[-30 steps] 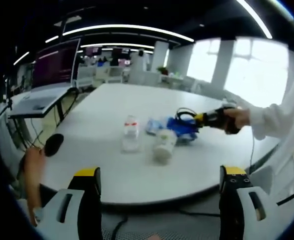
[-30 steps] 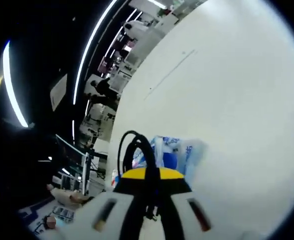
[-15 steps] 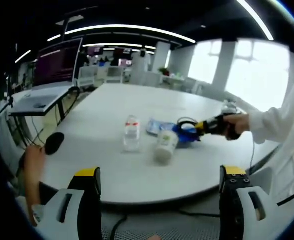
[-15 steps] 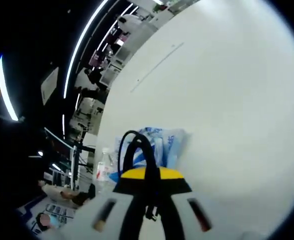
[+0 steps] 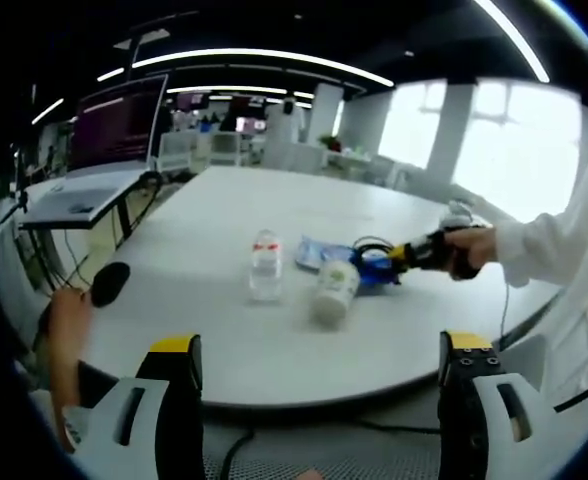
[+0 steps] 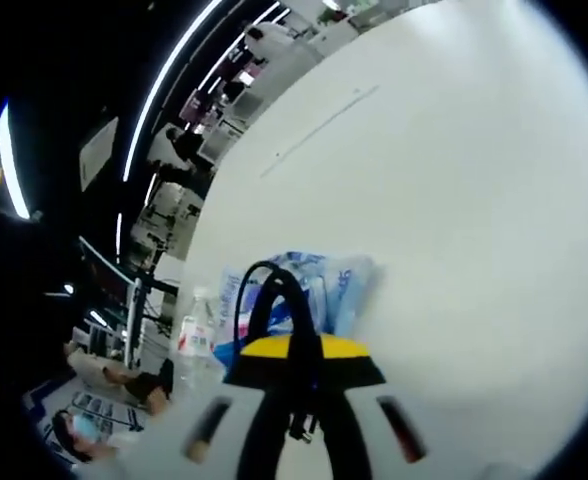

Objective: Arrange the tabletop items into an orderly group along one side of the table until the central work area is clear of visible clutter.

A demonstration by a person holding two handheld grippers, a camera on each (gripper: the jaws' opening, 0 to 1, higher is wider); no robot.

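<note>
Sitting mid-table: clear plastic water bottle upright, white cup tipped just right of bottle, blue-white plastic packet behind cup. Left gripper spread wide, off table's near edge. Right gripper, right of cup, pinches black looped cable over packet.

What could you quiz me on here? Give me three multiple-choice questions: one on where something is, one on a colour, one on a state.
1. Where is the water bottle?
A. on the white table
B. on the floor
C. on a chair

2. What colour is the packet beside the bottle?
A. red
B. blue and white
C. green

3. How are the right gripper's jaws?
A. wide open
B. shut on a black cable
C. shut on the bottle

Answers: 1 A, it stands upright on the tabletop; 2 B, blue print on white; 3 B, the jaws meet with the cable looping out.
</note>
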